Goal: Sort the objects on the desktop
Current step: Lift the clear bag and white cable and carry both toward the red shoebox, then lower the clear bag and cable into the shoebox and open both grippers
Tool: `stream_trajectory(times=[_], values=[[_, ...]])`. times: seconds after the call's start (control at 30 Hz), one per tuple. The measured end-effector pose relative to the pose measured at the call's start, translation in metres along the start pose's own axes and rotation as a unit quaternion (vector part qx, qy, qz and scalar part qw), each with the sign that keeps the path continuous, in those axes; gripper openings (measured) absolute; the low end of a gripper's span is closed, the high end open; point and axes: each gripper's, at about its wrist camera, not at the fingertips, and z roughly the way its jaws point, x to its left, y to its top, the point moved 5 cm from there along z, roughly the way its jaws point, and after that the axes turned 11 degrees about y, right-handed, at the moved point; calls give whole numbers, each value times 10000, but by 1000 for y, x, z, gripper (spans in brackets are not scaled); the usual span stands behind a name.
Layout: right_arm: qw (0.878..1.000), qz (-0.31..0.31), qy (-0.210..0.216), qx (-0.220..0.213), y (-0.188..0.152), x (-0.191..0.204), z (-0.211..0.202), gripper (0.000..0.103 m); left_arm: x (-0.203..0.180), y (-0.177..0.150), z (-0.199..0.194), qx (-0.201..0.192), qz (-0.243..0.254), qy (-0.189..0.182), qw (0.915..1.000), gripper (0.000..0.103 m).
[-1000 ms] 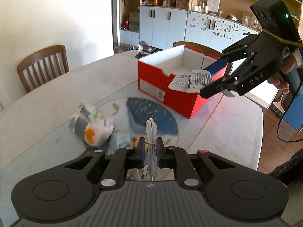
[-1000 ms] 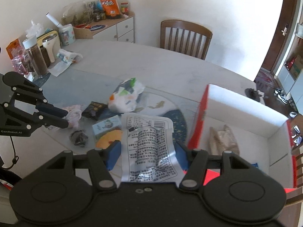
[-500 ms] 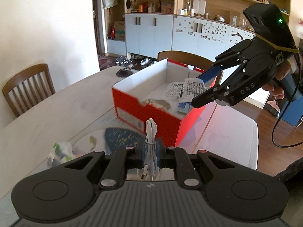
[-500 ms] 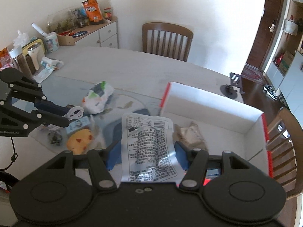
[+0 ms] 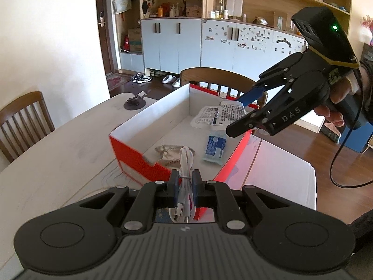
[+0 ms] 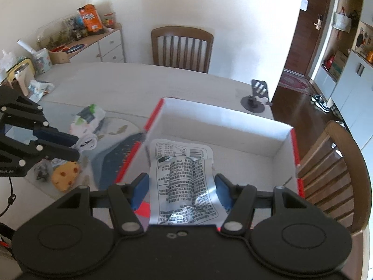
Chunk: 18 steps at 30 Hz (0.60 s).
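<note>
A red shoebox (image 5: 130, 150) with a white inside stands open on the table; it also shows in the right wrist view (image 6: 223, 119). My left gripper (image 5: 185, 184) is shut on a coiled white USB cable (image 5: 185, 161), just short of the box's near wall. My right gripper (image 6: 181, 186) holds a silver printed packet (image 6: 184, 182) over the box; the jaws stand wide, with a gap on each side of the packet. In the left wrist view the right gripper (image 5: 242, 114) hangs above the box's far right corner with the packet (image 5: 216, 115).
A blue packet (image 5: 215, 146) and a beige crumpled bag (image 5: 166, 150) lie inside the box. Left of the box lie a white plastic bag (image 6: 89, 116), a yellow sponge (image 6: 65, 175) and small wrappers. Chairs (image 6: 183, 45) ring the table. A phone stand (image 6: 255, 98) stands behind the box.
Both grippers moved toward the box: the right one now hangs over its inside with the packet, its jaws wider apart. The left one came up to the near wall with the cable.
</note>
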Motion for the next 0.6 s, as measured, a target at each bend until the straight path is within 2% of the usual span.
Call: stream_trajectory(times=[0.27, 0.6], values=[[9998, 182, -115, 20, 9, -43, 2, 61, -20, 25, 28, 26, 257, -112, 9996, 10], [9993, 325, -200, 65, 21, -78, 14, 61, -40, 54, 62, 83, 624, -291, 9976, 10]])
